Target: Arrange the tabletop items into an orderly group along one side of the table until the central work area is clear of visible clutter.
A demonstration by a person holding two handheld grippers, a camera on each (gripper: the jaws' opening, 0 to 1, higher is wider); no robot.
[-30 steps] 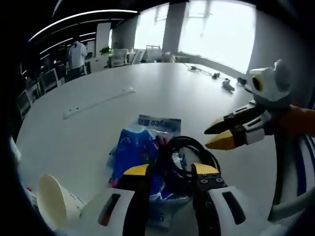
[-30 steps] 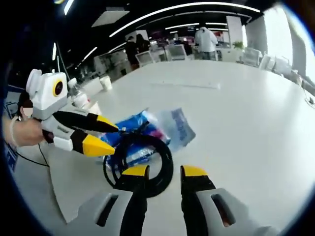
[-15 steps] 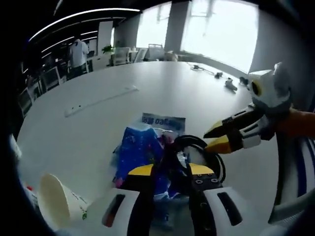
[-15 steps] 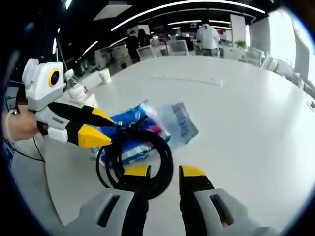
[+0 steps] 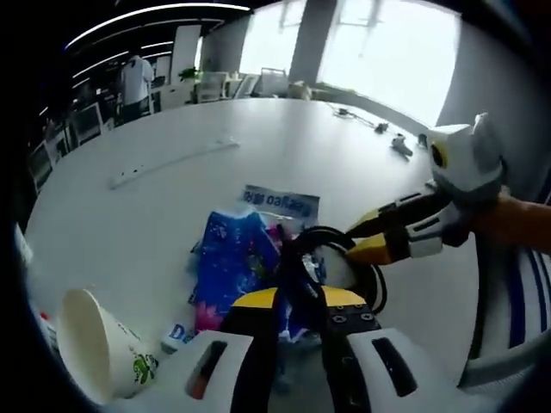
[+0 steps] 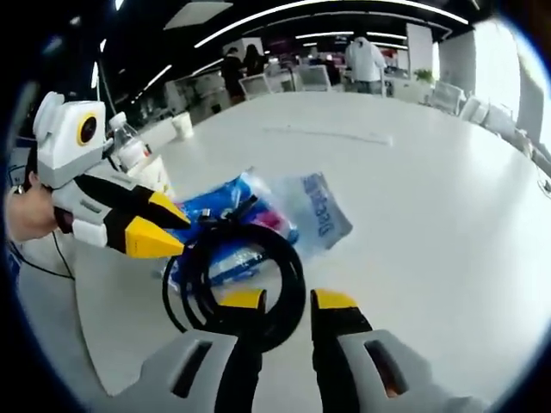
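Note:
A black cable coil lies partly on a blue snack bag and a clear printed bag on the white table. My left gripper has its yellow-tipped jaws pressed in on the near side of the coil. In the right gripper view the left gripper comes in from the left, its tips at the coil's edge. My right gripper stands open at the coil's near rim. In the left gripper view the right gripper reaches in from the right, its tips over the coil.
A paper cup lies on its side at my lower left. A long white strip rests farther out on the table. A water bottle and another cup stand near the far edge. Small items lie near the window side.
My left gripper's jaws have narrowed onto the cable coil. The right gripper has moved closer to the coil, and the coil's left side has risen a little.

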